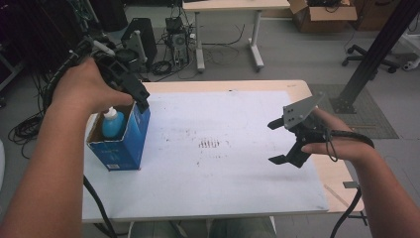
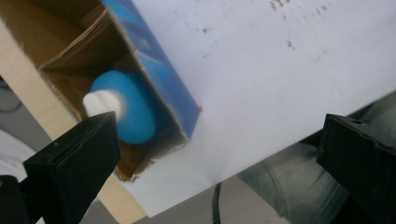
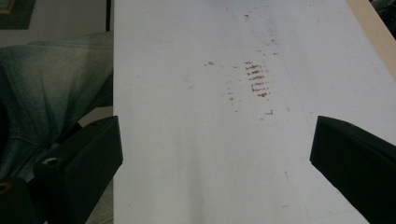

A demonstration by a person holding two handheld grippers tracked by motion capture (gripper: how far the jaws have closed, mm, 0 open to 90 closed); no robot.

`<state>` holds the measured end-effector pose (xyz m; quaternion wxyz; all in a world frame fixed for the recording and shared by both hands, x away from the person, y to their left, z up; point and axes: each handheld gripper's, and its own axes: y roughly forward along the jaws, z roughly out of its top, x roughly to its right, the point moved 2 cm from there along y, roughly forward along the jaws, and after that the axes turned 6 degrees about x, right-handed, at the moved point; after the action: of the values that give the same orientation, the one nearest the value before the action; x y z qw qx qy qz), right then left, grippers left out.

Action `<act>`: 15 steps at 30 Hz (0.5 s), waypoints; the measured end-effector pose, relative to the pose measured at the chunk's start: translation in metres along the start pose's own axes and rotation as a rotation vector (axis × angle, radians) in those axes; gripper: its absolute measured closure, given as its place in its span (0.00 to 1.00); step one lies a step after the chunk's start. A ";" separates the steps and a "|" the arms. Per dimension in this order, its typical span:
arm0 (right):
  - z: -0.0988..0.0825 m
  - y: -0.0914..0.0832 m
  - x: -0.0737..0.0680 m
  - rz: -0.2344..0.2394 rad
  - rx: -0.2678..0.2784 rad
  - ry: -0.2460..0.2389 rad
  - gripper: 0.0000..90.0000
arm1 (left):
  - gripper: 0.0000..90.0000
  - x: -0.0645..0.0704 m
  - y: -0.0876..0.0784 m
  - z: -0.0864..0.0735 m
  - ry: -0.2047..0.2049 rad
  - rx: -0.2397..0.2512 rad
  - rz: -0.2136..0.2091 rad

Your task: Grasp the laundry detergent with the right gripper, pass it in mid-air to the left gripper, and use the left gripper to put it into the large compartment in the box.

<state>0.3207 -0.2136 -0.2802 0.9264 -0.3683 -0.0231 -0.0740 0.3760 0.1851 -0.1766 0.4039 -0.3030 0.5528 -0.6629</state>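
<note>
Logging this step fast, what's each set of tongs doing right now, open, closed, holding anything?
Left tongs: open, empty, above the blue box with the blue bottle standing inside.
Right tongs: open, empty, over the white table.

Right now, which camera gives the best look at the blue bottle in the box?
The high view: the blue bottle stands upright inside the blue box, white cap up. The left gripper view looks down on its top, partly behind a jaw. The right gripper view faces the white board.
</note>
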 end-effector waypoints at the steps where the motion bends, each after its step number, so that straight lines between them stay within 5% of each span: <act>1: 0.001 -0.001 0.001 0.000 -0.001 -0.002 0.03 | 0.00 0.007 -0.002 0.002 0.048 -0.002 -0.004; 5: 0.003 -0.002 0.003 0.000 -0.010 -0.009 0.03 | 0.00 0.016 -0.003 0.004 0.121 -0.021 -0.010; 7: 0.007 -0.004 0.003 0.005 -0.022 -0.020 0.03 | 0.00 0.022 -0.003 0.008 0.205 -0.018 -0.009; 9: 0.008 -0.004 0.003 0.005 -0.026 -0.026 0.03 | 0.00 0.025 -0.004 0.009 0.244 -0.015 -0.010; 13: 0.012 -0.004 0.006 0.009 -0.056 -0.036 0.03 | 0.00 0.038 -0.004 0.011 0.359 0.005 -0.065; 15: 0.012 -0.004 0.007 0.008 -0.063 -0.034 0.03 | 0.00 0.040 -0.004 0.011 0.376 0.006 -0.077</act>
<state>0.3268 -0.2091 -0.2677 0.9142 -0.3986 -0.0352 -0.0647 0.3650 0.1450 -0.1725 0.2687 -0.1935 0.6046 -0.7245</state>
